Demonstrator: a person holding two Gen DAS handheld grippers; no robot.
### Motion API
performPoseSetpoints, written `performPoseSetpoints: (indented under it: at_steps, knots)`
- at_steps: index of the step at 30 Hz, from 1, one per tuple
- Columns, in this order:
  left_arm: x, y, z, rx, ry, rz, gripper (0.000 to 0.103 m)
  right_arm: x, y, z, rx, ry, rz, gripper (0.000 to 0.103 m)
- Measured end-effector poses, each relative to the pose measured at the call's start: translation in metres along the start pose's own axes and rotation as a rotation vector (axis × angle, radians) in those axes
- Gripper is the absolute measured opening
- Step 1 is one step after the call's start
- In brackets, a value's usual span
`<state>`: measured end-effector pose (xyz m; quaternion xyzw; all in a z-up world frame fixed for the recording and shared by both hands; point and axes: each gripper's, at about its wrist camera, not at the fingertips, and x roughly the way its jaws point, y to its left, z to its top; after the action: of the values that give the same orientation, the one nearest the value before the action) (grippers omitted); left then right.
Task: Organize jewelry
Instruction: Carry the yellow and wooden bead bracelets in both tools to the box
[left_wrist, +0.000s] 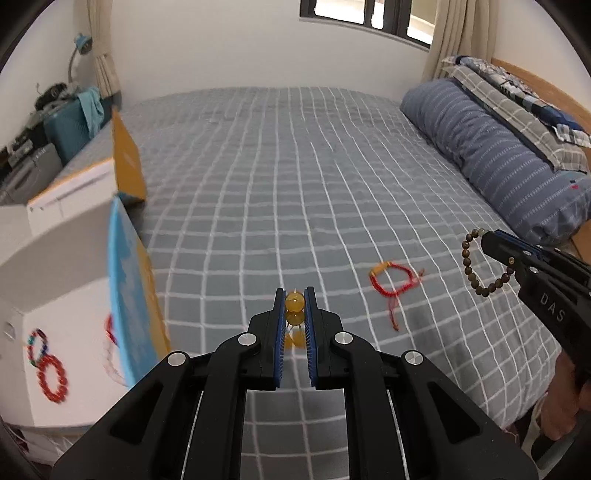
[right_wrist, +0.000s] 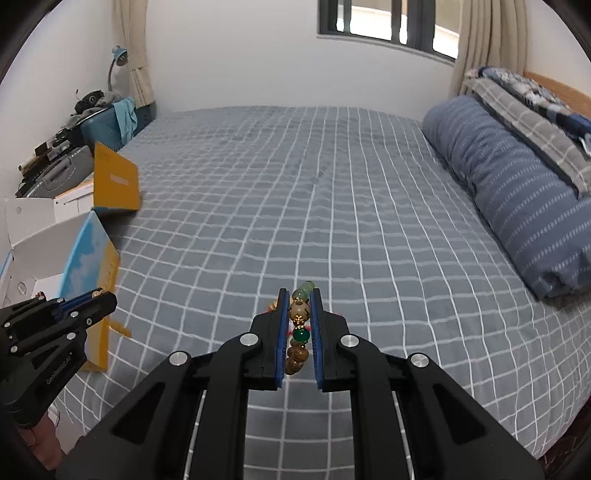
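Observation:
My left gripper (left_wrist: 294, 295) is shut on an amber bead bracelet (left_wrist: 294, 303) and holds it above the grey checked bed. My right gripper (right_wrist: 299, 295) is shut on a brown wooden bead bracelet (right_wrist: 298, 334) with green and cream beads; in the left wrist view that bracelet (left_wrist: 471, 266) hangs as a loop from the right gripper (left_wrist: 484, 236). A red cord bracelet (left_wrist: 391, 282) lies on the bed between the two grippers. A white open box (left_wrist: 74, 302) at the left holds a red bead bracelet (left_wrist: 53, 376) and a multicoloured one (left_wrist: 37, 345).
The box's blue-and-yellow flaps (left_wrist: 129, 291) stand up at the bed's left edge; the box also shows in the right wrist view (right_wrist: 48, 240). A rolled blue striped quilt (left_wrist: 491, 155) lies along the right. A cluttered desk (left_wrist: 33, 136) is at far left.

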<state>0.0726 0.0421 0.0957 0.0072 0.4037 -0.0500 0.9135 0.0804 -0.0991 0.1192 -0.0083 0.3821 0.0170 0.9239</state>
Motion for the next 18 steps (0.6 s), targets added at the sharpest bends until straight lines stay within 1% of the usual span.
performPoseSetpoints:
  at_steps: [3, 8, 11, 13, 14, 17, 18]
  knots:
    - [-0.002, 0.003, 0.009, 0.003, -0.005, -0.004, 0.009, 0.003, 0.011, 0.014, -0.014, 0.002, 0.008, 0.01]
    - [-0.011, 0.011, 0.023, -0.002, -0.015, -0.002, 0.009, -0.003, 0.024, 0.032, -0.024, -0.022, 0.028, 0.01]
    - [-0.018, 0.028, 0.026, -0.031, -0.03, 0.018, 0.009, -0.008, 0.033, 0.04, -0.032, -0.044, 0.037, 0.01]
    - [-0.02, 0.041, 0.026, -0.063, -0.011, -0.02, 0.009, -0.008, 0.04, 0.044, -0.034, -0.045, 0.053, 0.01]
    - [-0.021, 0.045, 0.025, -0.065, -0.007, -0.021, 0.009, -0.009, 0.043, 0.046, -0.034, -0.046, 0.059, 0.01]
    - [-0.031, 0.056, 0.025, -0.05, -0.022, 0.012, 0.009, -0.011, 0.056, 0.052, -0.049, -0.056, 0.066, 0.01]
    - [-0.035, 0.062, 0.025, -0.055, -0.024, 0.012, 0.009, -0.012, 0.059, 0.054, -0.051, -0.058, 0.068, 0.01]
